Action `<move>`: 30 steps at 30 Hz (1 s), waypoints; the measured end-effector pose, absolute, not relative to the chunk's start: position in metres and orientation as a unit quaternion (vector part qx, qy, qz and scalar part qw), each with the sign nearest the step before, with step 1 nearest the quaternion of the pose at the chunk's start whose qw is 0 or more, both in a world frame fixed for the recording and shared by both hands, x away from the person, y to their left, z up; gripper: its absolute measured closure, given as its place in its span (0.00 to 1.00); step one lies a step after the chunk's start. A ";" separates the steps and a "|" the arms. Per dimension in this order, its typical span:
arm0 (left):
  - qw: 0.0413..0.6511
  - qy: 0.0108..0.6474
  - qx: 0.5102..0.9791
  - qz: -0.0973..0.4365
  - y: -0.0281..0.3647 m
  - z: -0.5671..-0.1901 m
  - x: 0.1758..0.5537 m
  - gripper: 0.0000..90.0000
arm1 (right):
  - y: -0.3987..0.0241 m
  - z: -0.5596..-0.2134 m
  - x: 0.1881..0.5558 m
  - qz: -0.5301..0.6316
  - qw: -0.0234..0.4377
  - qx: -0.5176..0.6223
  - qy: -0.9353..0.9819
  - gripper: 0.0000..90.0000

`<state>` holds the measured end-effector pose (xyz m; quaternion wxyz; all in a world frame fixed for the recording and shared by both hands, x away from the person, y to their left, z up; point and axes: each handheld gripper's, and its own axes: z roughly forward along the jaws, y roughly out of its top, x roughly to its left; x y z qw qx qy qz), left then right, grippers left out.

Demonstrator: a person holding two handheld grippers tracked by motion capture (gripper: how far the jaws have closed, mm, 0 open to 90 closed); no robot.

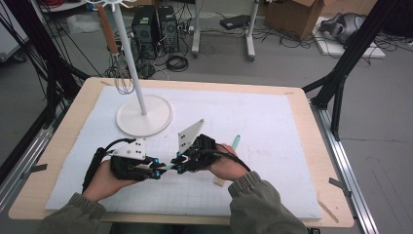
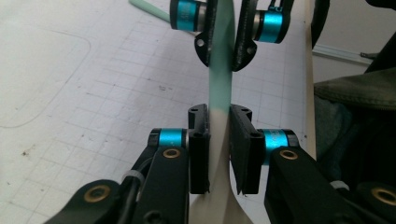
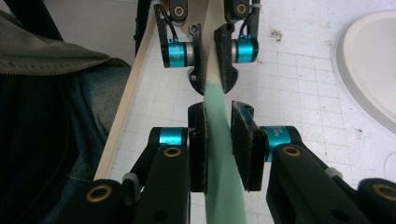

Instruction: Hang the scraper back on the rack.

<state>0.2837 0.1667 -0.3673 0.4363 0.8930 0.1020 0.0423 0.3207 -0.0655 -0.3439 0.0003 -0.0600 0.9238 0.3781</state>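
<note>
A flat utensil [image 1: 168, 167], pale green at one end and cream at the other, hangs level above the white grid mat [image 1: 253, 122], held between the two grippers, which face each other. My left gripper [image 1: 158, 173] is shut on the cream end [image 2: 218, 140]. My right gripper [image 1: 179, 165] is shut on the green end [image 3: 223, 140]. In the left gripper view, the left gripper [image 2: 219, 116] points at the right gripper [image 2: 225, 51] just beyond it. In the right gripper view, the right gripper [image 3: 219, 112] faces the left gripper [image 3: 211, 79].
A white stand with a round base [image 1: 144, 117] rises at the mat's back left, and a whisk [image 1: 124, 80] hangs from it. A green stick [image 1: 236, 141] pokes out behind the right hand, and a pale wooden piece [image 1: 219, 181] shows below it. The table's front edge is near the sleeves.
</note>
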 end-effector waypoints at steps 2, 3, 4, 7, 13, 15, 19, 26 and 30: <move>0.437 0.102 0.893 0.040 0.166 -0.367 0.284 0.89 | -0.066 -0.344 0.320 0.377 -0.003 -0.059 0.924 0.85; 0.439 0.102 0.892 0.039 0.167 -0.367 0.284 0.89 | -0.066 -0.344 0.320 0.378 -0.005 -0.057 0.924 0.85; 0.441 0.105 0.891 0.040 0.167 -0.367 0.284 0.89 | -0.067 -0.344 0.321 0.382 -0.005 -0.055 0.923 0.85; 0.441 0.109 0.890 0.043 0.168 -0.367 0.284 0.89 | -0.071 -0.346 0.323 0.401 -0.016 -0.036 0.915 0.79; 0.441 0.119 0.888 0.048 0.173 -0.367 0.284 0.89 | -0.087 -0.352 0.330 0.429 -0.013 0.021 0.903 0.63; 0.446 0.122 0.885 0.052 0.175 -0.366 0.283 0.89 | -0.095 -0.354 0.331 0.439 -0.019 0.040 0.897 0.61; 0.450 0.123 0.883 0.050 0.177 -0.364 0.284 0.89 | -0.104 -0.359 0.334 0.440 -0.023 0.059 0.896 0.57; 0.450 0.125 0.883 0.051 0.176 -0.364 0.285 0.89 | -0.112 -0.366 0.339 0.442 -0.039 0.071 0.893 0.61; 0.447 0.126 0.884 0.050 0.178 -0.364 0.286 0.89 | -0.113 -0.364 0.339 0.452 -0.055 0.066 0.888 0.68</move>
